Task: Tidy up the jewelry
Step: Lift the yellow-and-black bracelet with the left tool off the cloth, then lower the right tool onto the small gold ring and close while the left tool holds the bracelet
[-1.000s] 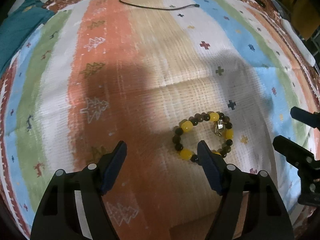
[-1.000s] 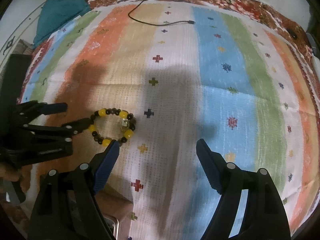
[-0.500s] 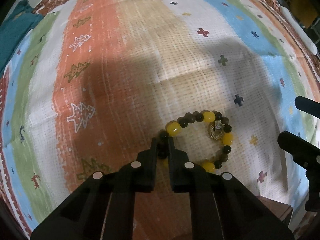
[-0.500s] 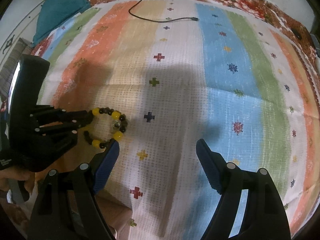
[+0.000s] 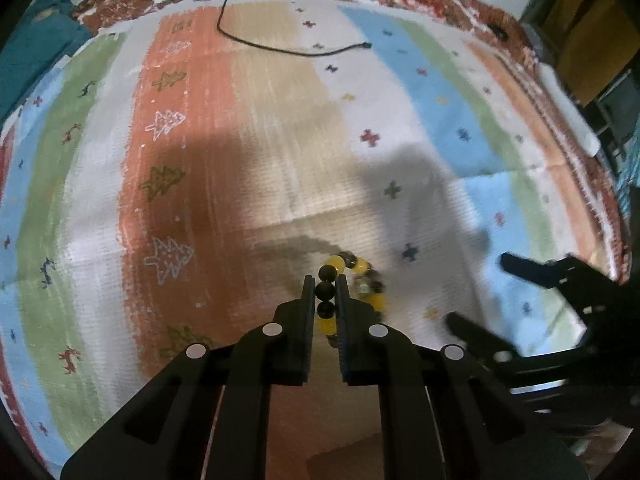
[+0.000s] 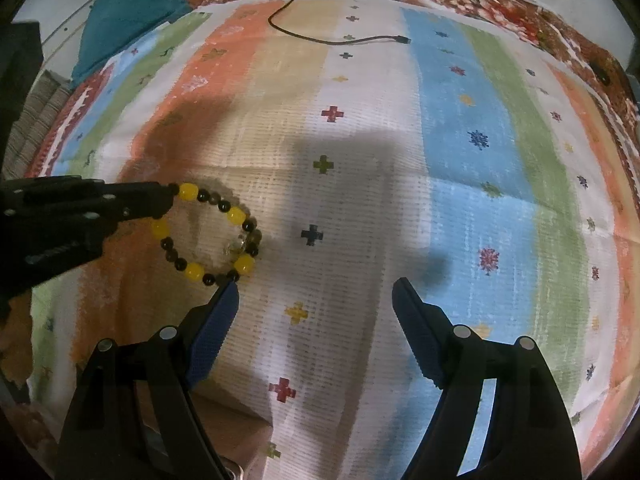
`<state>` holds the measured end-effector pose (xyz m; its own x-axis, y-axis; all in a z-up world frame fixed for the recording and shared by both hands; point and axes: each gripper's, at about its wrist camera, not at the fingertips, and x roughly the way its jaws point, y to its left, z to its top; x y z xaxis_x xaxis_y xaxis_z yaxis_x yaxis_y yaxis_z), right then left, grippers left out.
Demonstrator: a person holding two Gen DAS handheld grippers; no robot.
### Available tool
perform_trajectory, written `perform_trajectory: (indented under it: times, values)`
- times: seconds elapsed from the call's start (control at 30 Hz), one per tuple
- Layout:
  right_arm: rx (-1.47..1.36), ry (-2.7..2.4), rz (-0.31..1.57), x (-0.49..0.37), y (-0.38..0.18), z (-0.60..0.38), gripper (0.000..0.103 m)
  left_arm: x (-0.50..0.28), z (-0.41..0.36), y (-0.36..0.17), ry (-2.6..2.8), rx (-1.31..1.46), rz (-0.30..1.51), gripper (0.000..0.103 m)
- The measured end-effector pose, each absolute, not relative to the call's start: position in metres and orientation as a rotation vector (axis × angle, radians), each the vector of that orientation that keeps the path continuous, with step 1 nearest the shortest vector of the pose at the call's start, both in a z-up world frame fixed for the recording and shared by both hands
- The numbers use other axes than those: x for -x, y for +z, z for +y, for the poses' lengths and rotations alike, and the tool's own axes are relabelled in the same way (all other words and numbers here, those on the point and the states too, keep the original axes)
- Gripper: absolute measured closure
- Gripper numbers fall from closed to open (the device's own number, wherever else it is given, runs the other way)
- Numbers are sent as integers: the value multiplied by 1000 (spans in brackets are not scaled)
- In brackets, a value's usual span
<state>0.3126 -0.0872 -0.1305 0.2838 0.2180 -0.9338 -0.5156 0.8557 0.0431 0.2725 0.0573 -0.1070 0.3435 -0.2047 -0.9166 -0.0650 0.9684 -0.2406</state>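
Part of the bead bracelet (image 5: 362,280) is hidden in the left wrist view — several beads sit pinched out of sight between the left gripper (image 5: 325,294) fingers, and the loop hanging to the right of them is smeared by motion blur. The small charm on the bracelet (image 6: 236,245) is too tiny to make out. Right of the bracelet, the right gripper (image 5: 492,304) is blurred and runs off the picture's edge. Far beyond the bracelet, a teal cloth (image 6: 128,12) is cut off at the rim.
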Motion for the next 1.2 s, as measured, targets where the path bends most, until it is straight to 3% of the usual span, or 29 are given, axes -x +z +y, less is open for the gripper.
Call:
perform_trajectory:
  times: [1.2]
  values:
    - [363, 650, 1153, -317, -150, -20, 24, -267, 95, -54, -76, 315, 1097, 94]
